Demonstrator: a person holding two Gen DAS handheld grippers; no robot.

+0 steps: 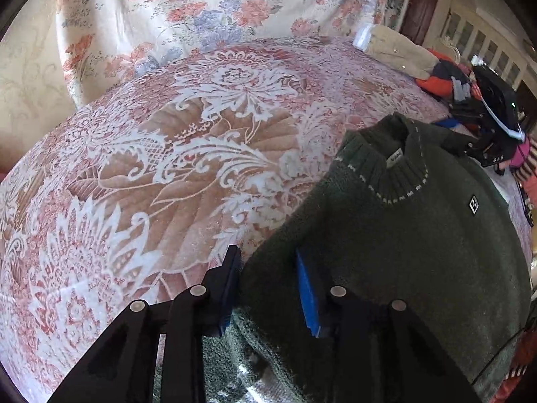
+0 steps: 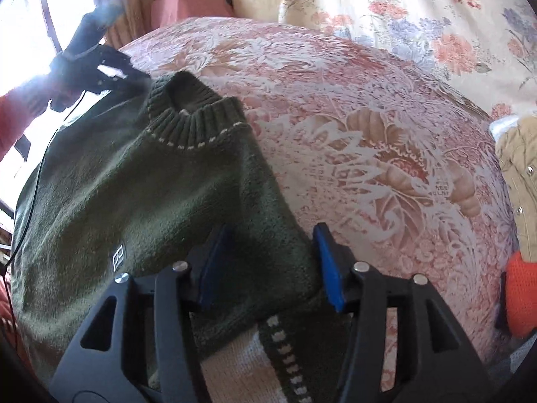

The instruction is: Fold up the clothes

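Note:
A dark green knit sweater (image 1: 402, 235) lies face up on the bed, with a ribbed collar (image 1: 399, 171) and a small square badge (image 1: 473, 204). My left gripper (image 1: 266, 258) is at its left side edge, and green fabric fills the gap between its blue pads (image 1: 307, 295). My right gripper (image 2: 272, 231) is at the opposite edge of the sweater (image 2: 117, 194), with fabric bunched between its pads (image 2: 327, 268). A cream and green patterned part (image 2: 255, 362) shows below the fingers. Each view shows the other gripper's black body (image 1: 493, 124) (image 2: 100, 63) beside the collar.
The bed wears a pink and white floral cover (image 1: 201, 168). A flowered sheet (image 1: 218, 6) hangs behind it. A beige jacket (image 2: 517, 174) and an orange knit (image 2: 520, 295) lie at the right edge, by a clothes pile (image 1: 443, 80). A red sleeve (image 2: 16, 110) and bright window are at left.

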